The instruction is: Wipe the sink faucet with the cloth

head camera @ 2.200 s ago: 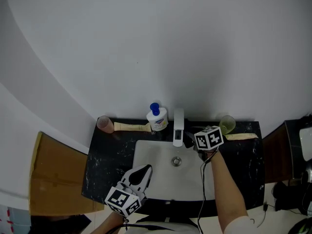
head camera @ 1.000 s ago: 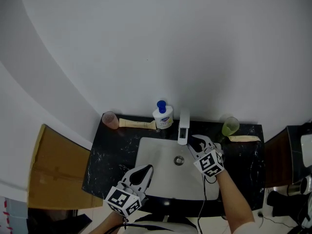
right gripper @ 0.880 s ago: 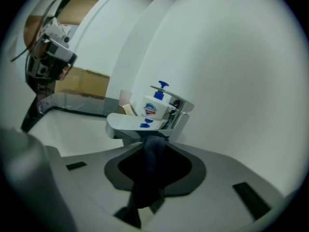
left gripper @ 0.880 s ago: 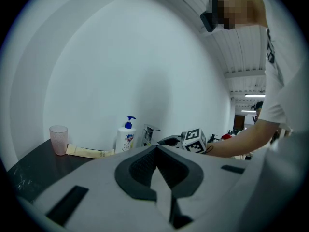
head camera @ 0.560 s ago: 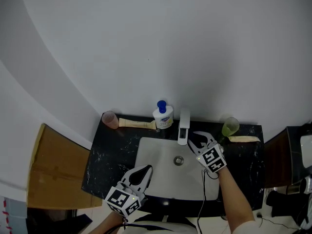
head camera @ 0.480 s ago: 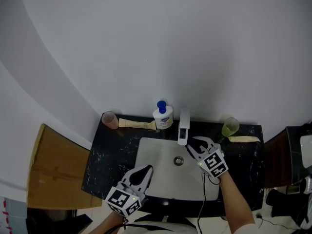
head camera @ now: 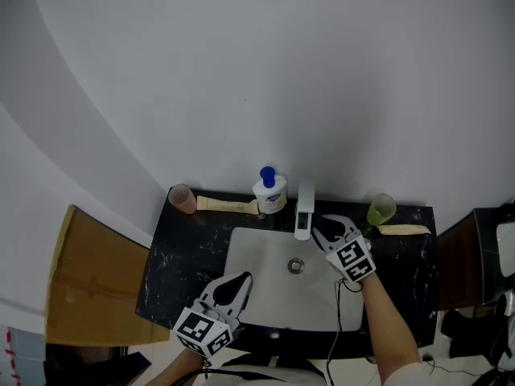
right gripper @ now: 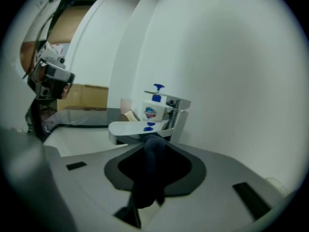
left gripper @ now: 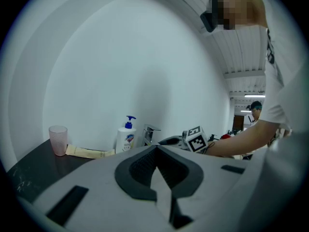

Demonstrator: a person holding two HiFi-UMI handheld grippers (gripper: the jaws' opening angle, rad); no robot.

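Right gripper (head camera: 323, 228) is pinching the dark cloth (right gripper: 148, 166), sitting just right of the faucet (head camera: 302, 209), whose spout is running crosswise ahead of your jaws, cloth possibly touching it; closed-up left gripper (head camera: 232, 285) is waiting farther off.

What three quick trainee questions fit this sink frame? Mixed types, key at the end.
1. True or false: the left hand-held gripper holds the cloth.
2. The right hand-held gripper is: A open and empty; B closed on the cloth; C closed on the faucet.
3. In the head view, what colour is the cup standing to the right of the faucet?

Key: 1 false, its jaws are together with nothing between them. 2 B, with the cloth right by the faucet spout. 3 green.
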